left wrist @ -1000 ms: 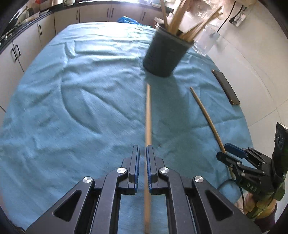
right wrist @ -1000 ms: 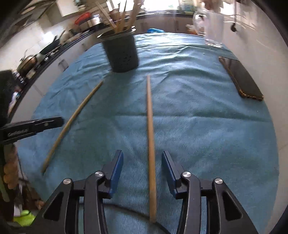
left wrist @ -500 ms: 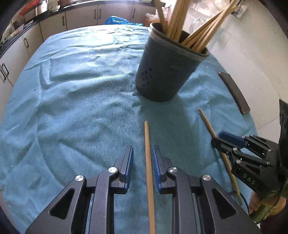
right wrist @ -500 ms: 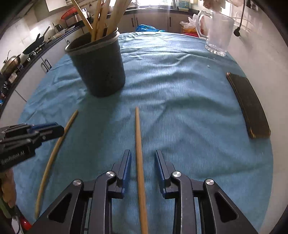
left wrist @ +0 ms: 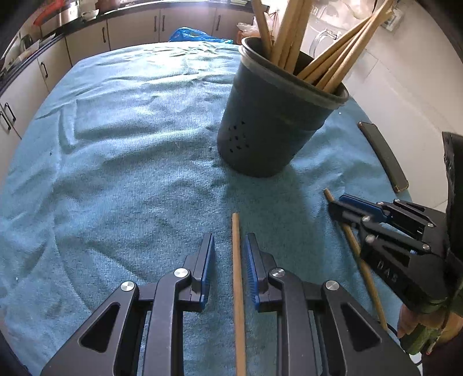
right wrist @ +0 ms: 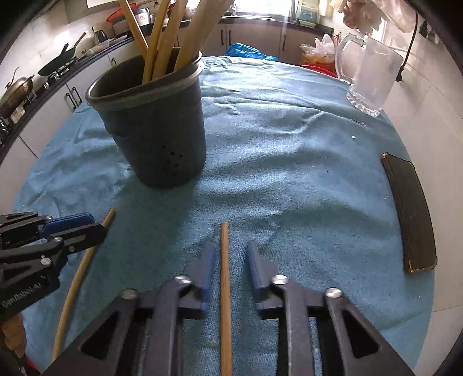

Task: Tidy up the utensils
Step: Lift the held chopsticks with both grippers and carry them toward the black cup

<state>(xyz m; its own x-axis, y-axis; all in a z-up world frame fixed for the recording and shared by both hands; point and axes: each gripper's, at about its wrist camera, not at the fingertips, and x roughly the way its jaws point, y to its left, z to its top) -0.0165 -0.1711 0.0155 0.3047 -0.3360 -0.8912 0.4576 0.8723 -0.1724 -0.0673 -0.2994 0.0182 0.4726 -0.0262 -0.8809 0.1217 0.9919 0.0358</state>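
Chopsticks are the items under organisation. Most already stand bundled (left wrist: 289,34) in the dark perforated holder (left wrist: 269,121); two still lie flat on the towel (left wrist: 130,144) just in front of it, roughly parallel and apart from each other.

Left gripper (left wrist: 228,240): jaws slightly spread, straddling the left-hand chopstick (left wrist: 237,274). There is a clear gap on one side and the stick lies close to the other pad. No pinch is evident.

Right gripper (right wrist: 230,245): jaws blurred and a little apart around the right-hand chopstick (right wrist: 225,289), with a narrow gap on each side in its own view. No firm contact is confirmed there.

Recommendation for the step in hand, which I judge to be the pickup of both sticks:
- Close squarely on each shaft with the stick centred between the pads, so it does not roll on the pile.
- Grip near the tail end.
- Raise each tip above the holder rim before swinging over.
- Thread each stick into a gap among those already standing, as crowding may knock the holder.

Surface: a wrinkled teal towel covers the table. A phone (right wrist: 411,214) lies at its right edge and a glass jug (right wrist: 370,78) stands at the far right.

Room: a kitchen with pale cabinets (left wrist: 133,26), pans on a hob (right wrist: 17,89) and a blue bag (right wrist: 246,50) beyond the table.
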